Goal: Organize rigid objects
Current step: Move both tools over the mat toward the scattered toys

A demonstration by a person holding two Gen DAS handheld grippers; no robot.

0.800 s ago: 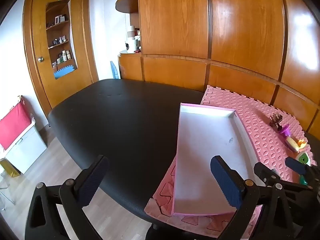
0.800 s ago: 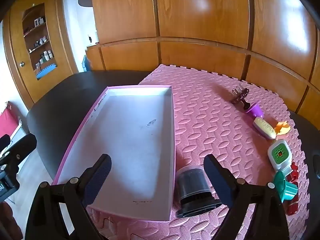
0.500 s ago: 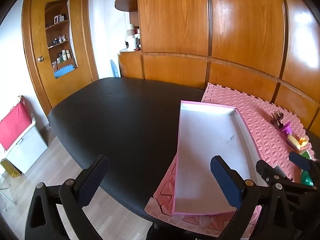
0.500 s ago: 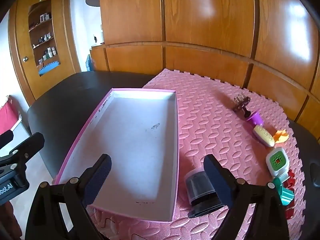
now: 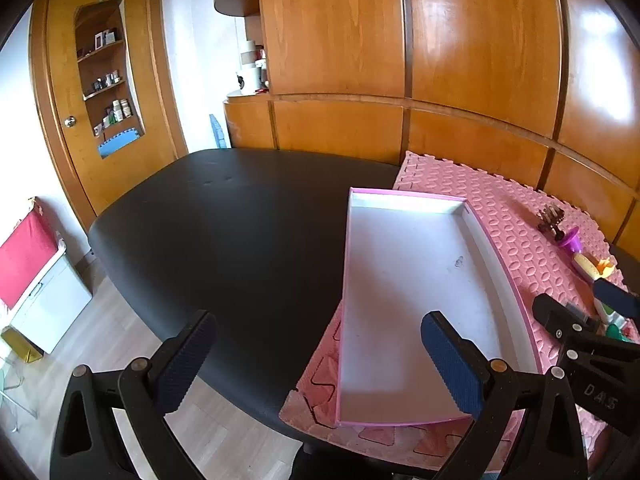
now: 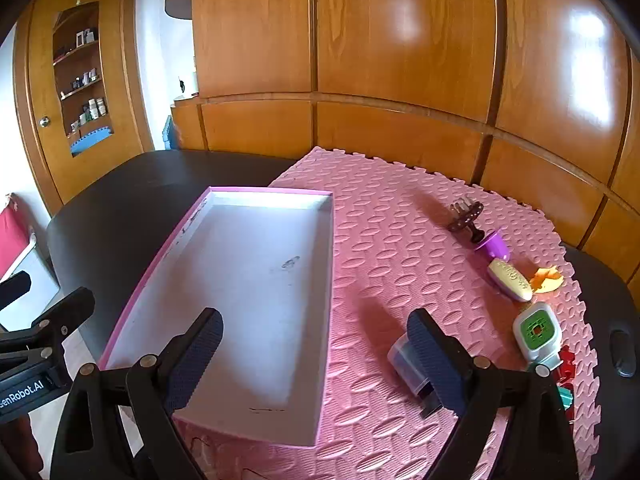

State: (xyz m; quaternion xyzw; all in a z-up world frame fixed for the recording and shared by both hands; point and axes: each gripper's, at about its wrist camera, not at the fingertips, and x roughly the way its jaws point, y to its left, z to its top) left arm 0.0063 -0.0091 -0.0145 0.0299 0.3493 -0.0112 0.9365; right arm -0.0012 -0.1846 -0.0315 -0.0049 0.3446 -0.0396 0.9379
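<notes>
A shallow pink-edged box (image 6: pixel 256 280) (image 5: pixel 404 300) with a white floor lies empty on the pink foam mat (image 6: pixel 400 248). Along the mat's right side lie small objects: a dark brown comb-like piece (image 6: pixel 464 216), a purple cup (image 6: pixel 494 245), a cream oval piece (image 6: pixel 510 280), an orange piece (image 6: pixel 548 276), a white and green block (image 6: pixel 538 330) and red and teal bits (image 6: pixel 566 364). A dark cylinder with a clear cap (image 6: pixel 408 360) lies partly behind my right finger. My right gripper (image 6: pixel 314 344) is open above the box's near corner. My left gripper (image 5: pixel 316 354) is open over the table edge.
The mat sits on a black table (image 5: pixel 224 232) backed by wooden wall panels (image 6: pixel 400 60). A wooden door with a shelf niche (image 5: pixel 104 80) stands at the left. A white bin with red cloth (image 5: pixel 32 272) is on the floor.
The right gripper has drifted up and to the right; the dark cylinder, earlier between its fingers, now sits partly behind the right finger. The left view has barely shifted.
</notes>
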